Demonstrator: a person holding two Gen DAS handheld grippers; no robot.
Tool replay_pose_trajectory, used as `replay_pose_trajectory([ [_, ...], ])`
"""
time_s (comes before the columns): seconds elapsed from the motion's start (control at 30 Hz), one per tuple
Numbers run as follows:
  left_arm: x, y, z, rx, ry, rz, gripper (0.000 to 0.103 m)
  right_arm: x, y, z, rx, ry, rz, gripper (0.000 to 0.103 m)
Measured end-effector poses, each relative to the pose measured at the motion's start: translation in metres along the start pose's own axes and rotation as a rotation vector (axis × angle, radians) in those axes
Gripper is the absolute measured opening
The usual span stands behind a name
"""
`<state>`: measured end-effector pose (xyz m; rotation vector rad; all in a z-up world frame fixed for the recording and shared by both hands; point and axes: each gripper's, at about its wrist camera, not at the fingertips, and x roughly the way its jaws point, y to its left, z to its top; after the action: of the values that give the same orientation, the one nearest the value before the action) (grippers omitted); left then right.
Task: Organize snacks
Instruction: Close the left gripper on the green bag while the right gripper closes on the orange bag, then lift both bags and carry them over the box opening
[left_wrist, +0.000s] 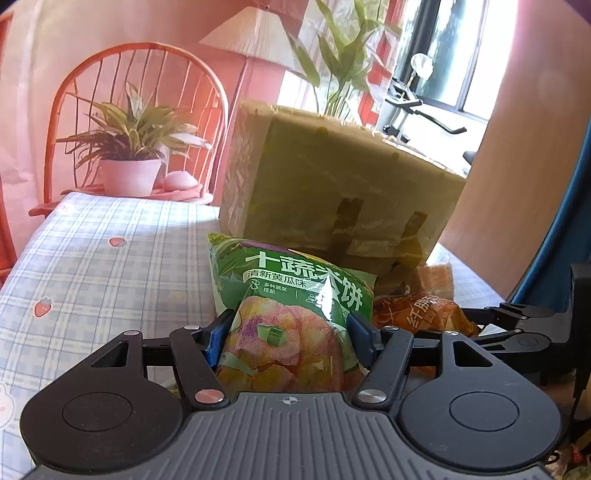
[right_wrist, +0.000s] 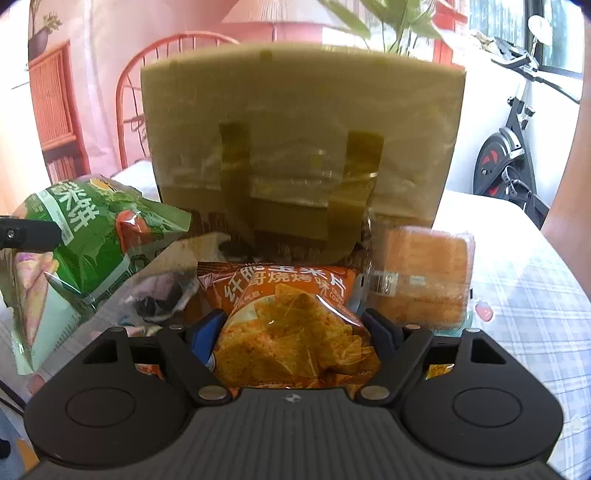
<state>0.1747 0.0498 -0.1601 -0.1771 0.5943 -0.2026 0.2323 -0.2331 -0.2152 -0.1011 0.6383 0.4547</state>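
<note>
Jaws on my left gripper (left_wrist: 286, 334) are pinching the green rice-cracker bag (left_wrist: 291, 314) across its lower half; the blue pads dent the film on both sides, and the bag stands upright between them, raised off the surface in the right wrist view. On my right gripper (right_wrist: 293, 330) the jaws flank the orange corn-chip bag (right_wrist: 288, 332), which still lies on the surface. I cannot tell whether the pads are pressing it yet: they sit right at its edges, but the film there looks uncreased.

Both bags are puffy pillow packs of glossy, crinkly plastic, so I judge a grip low across the body is used to catch the air cushion rather than a slippery edge. Behind them stands the olive-green tote bag (right_wrist: 303, 122), soft-sided, boxy, with two flat darker straps hanging down its front face. I take it for the place the snacks are meant to go, which would explain why they lie gathered at its foot. Just beside the orange bag, on my right, is a clear-wrapped pack of golden cakes (right_wrist: 421, 280), blocky with rounded corners, and a crumpled pale wrapper (right_wrist: 166, 291) lies between the two bags. Under everything is a plaid tablecloth (left_wrist: 110, 258) with little strawberries.
</note>
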Motion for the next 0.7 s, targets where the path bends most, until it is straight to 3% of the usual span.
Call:
replay_pose_trajectory([
  [0.3,-0.016,-0.008,0.022,0.019,-0.078,-0.029,0.067,-0.025,0.003,0.019,-0.019,-0.055,-0.014,0.081],
  [0.7,-0.033,-0.022,0.063,0.084,-0.170,-0.055,0.067,-0.065,0.007,0.065,-0.082,-0.192,-0.033,0.081],
])
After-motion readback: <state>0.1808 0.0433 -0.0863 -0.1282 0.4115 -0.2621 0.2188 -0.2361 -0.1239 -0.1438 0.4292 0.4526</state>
